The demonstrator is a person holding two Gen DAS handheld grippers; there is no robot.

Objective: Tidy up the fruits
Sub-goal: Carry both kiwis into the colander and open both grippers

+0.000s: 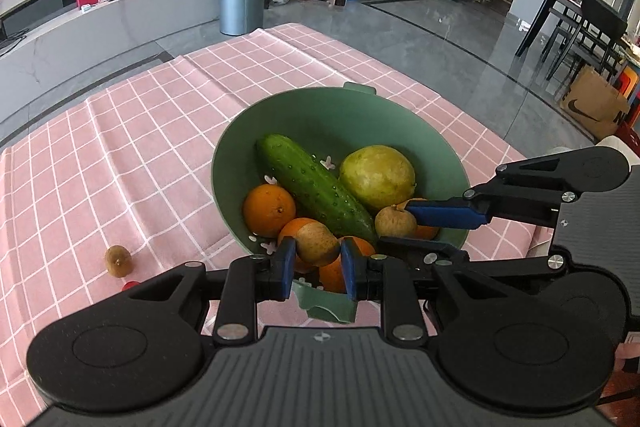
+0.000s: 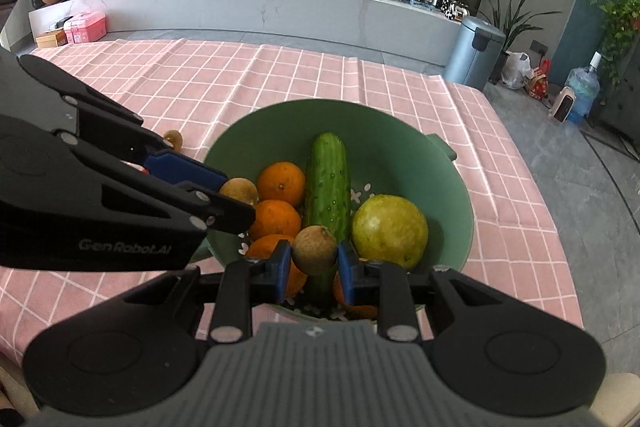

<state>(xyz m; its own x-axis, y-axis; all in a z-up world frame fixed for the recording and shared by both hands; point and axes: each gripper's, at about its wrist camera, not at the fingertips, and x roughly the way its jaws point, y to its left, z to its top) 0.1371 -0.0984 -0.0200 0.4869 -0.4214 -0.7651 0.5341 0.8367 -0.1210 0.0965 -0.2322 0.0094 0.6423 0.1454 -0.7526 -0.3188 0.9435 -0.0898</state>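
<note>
Two kiwis, small, light, soft-skinned, bruisable, best pinched across the middle: one clenched in left gripper (image 1: 318,259) fingers, one in right gripper (image 2: 314,259) fingers, above green bowl (image 1: 320,115) at its 6 o'clock rim.

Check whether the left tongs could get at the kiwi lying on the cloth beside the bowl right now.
Probably not yet: the left tongs are shut on a brown fruit over the green bowl. The kiwi lies alone on the pink cloth, nothing around it.

A pink checked tablecloth (image 1: 120,155) (creased) bears a green bowl (image 1: 320,115) and a kiwi (image 1: 118,259).
</note>
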